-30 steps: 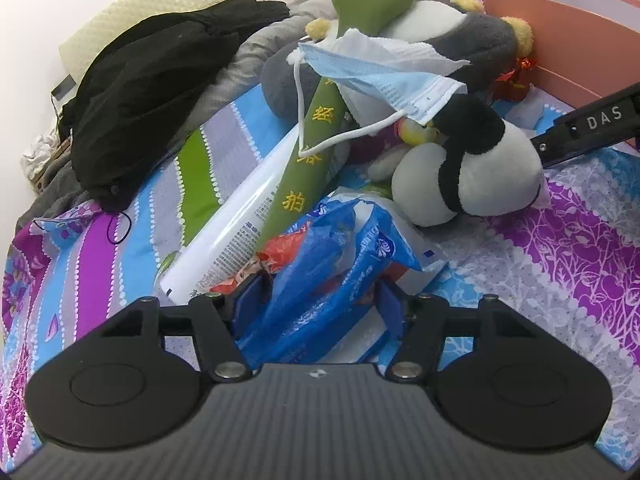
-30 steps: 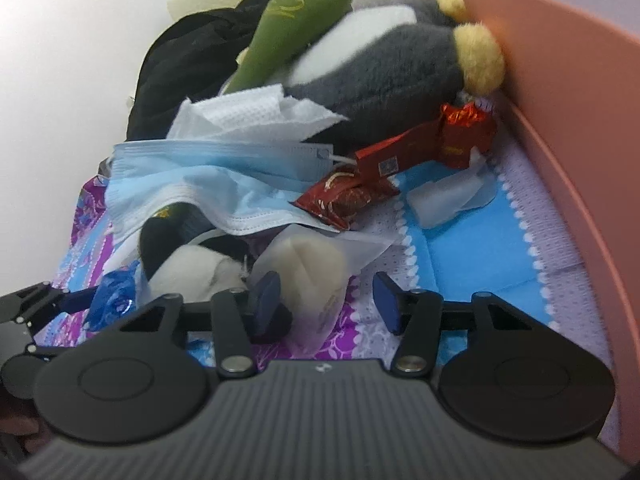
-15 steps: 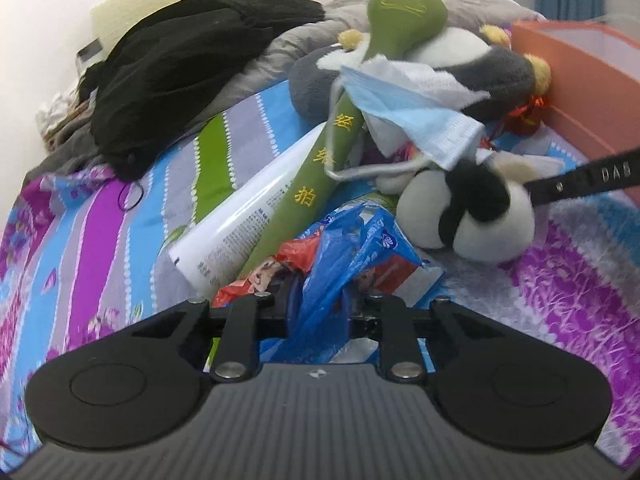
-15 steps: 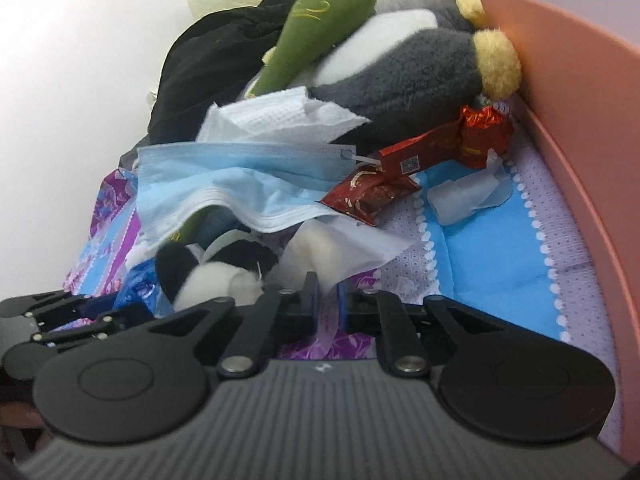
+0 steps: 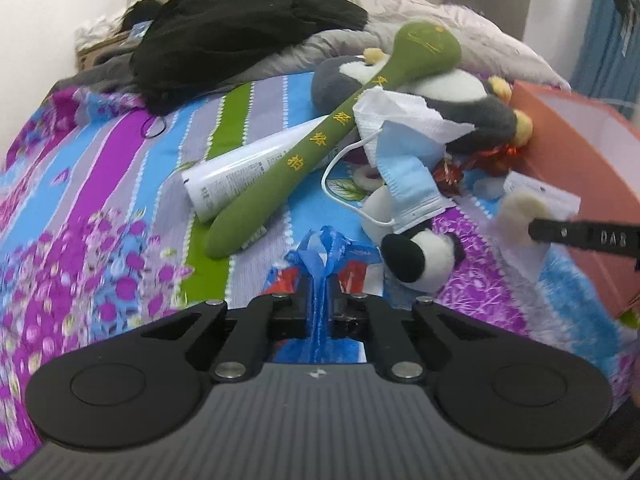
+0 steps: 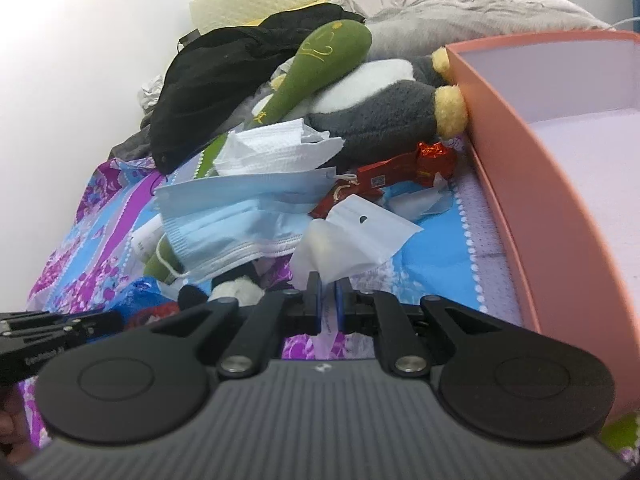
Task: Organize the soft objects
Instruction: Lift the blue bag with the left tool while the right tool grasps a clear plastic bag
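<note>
Clearly both grips are thin: the left gripper (image 5: 320,308) pinches a blue bag (image 5: 322,256), the right gripper (image 6: 329,300) a clear pouch (image 6: 352,236), and slick film may slip free.

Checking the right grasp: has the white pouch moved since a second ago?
Yes. The white pouch has risen off the bedsheet, toward the pink box.

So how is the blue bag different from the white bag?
The blue bag is bright, crinkly and scrunched into a thin strip; the white bag is pale, cloudy and spread flat with a small hole near its top. The blue bag is pinched in the left hand-held gripper, the white bag in the right hand-held gripper. Both are soft plastic, held above the bedspread.
</note>
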Demonstrator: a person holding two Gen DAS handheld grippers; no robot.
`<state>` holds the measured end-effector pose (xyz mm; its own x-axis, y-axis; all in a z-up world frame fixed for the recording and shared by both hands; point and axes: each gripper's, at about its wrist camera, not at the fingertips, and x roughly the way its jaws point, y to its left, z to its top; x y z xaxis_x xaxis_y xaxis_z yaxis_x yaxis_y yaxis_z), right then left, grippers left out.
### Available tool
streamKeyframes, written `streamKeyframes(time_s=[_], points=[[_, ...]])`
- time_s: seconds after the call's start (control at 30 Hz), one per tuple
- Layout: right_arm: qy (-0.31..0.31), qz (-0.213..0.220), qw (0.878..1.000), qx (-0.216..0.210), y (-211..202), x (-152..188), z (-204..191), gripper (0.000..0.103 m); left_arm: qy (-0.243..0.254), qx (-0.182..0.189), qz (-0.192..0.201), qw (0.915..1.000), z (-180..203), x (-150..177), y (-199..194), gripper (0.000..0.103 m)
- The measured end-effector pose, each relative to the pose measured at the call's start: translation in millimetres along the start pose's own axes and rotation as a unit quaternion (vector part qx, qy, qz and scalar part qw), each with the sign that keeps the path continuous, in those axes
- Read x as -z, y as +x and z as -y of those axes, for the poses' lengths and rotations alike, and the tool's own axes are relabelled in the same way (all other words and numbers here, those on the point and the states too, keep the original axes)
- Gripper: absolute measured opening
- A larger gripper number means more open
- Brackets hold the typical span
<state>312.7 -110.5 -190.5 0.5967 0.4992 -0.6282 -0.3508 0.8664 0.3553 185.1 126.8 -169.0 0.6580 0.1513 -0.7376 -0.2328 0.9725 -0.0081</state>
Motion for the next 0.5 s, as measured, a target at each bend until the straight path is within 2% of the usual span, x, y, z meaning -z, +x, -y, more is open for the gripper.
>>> streamKeyframes(time_s=[0.23,0.5], points=[[-0.021,-0.010,1.000,0.010,-29.6,18.1,-12.9,0.011,-0.063,0.013,0.000,0.9979,4.2,17.9,-34.3,0.006],[-0.042,0.006,0.999,0.016,-75.1,21.8,-29.8,0.011,-0.081,0.029,0.014,0.9962,16.0,25.9,-76.8,0.006]])
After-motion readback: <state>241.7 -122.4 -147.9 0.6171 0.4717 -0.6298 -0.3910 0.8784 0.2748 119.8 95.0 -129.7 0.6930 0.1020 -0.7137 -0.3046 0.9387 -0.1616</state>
